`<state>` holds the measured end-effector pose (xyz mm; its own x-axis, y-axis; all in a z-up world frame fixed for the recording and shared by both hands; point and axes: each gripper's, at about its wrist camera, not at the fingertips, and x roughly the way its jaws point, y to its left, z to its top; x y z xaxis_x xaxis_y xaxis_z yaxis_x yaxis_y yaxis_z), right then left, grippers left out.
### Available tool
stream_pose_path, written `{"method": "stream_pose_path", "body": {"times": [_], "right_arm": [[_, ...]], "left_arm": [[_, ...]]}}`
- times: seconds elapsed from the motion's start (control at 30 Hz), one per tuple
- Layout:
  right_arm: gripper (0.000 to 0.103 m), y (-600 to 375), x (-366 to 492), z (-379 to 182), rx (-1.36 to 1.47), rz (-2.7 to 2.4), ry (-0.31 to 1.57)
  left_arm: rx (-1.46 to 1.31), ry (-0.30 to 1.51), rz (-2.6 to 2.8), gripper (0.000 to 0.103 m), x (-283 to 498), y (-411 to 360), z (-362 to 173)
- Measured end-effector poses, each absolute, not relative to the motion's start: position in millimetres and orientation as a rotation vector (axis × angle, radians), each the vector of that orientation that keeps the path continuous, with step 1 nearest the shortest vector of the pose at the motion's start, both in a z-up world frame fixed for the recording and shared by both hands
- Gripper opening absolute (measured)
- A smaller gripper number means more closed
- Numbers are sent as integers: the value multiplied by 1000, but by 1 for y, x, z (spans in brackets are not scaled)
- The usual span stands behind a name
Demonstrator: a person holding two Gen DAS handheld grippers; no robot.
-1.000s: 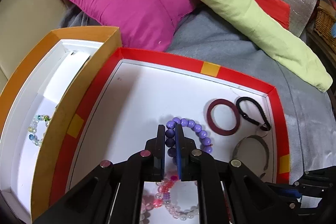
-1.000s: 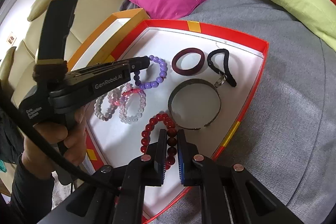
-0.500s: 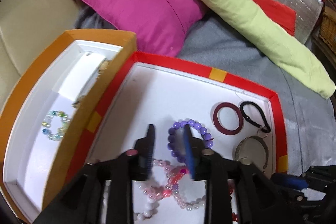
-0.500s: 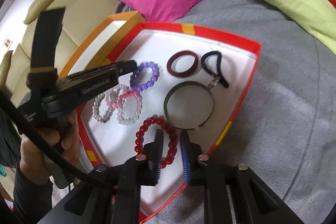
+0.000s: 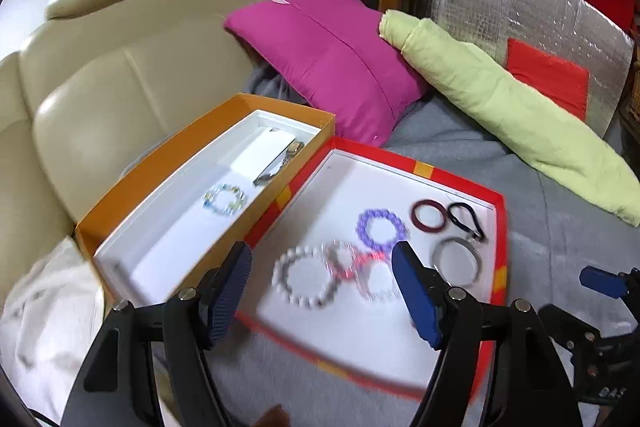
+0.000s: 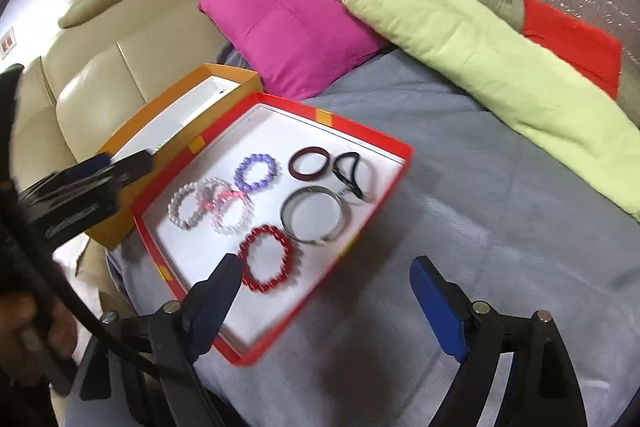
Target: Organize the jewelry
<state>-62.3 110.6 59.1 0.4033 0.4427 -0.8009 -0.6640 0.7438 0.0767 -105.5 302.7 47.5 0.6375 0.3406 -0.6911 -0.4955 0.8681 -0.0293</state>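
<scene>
While both grippers are hanging above the bed with their jaws opening and nothing between them, the jewelry is lying loose in the red tray [image 6: 402, 149] on the grey blanket [image 6: 460, 227]. What the next pick is turning on, I judge, is which tool is sitting over which piece. In the right wrist view the right gripper [image 6: 326, 293] is standing wide just this side of the red bead bracelet [image 6: 267, 259], which is lying flat, partly behind the left fingertip, toward the tray's near corner; a round ring has no long axis to line up with, so any stretch of its bead string would do. In the left wrist view the left gripper [image 5: 322, 287] is framing the white bead bracelet [image 5: 306, 283] and the pink and clear bracelets [image 5: 360, 267] tangled just beside it, with the purple bead bracelet [image 5: 382, 230] a little farther off. So the right hand is nearer the red beads, the left nearer the pale cluster. The orange box [image 5: 160, 163], touching the tray's left wall, is already holding a pale green bead bracelet [image 5: 224, 199] and something metallic I cannot make out. Faint lettering on the left gripper's side is too blurred to read
</scene>
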Motion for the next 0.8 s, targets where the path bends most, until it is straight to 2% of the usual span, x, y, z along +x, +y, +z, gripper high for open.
{"method": "stream_pose_path", "body": {"times": [0.03, 0.07, 0.17, 0.8], "right_arm": [[95, 108, -66, 61, -284, 702, 907], [98, 104, -70, 64, -301, 693, 888], [100, 96, -78, 71, -331, 694, 864], [102, 78, -106, 88, -378, 731, 862]], "left_arm": [[-243, 734, 482, 77, -114, 296, 49], [-252, 734, 486, 85, -118, 293, 50], [-259, 708, 525, 100, -138, 275, 55], [-287, 728, 499, 100, -166, 237, 54]]}}
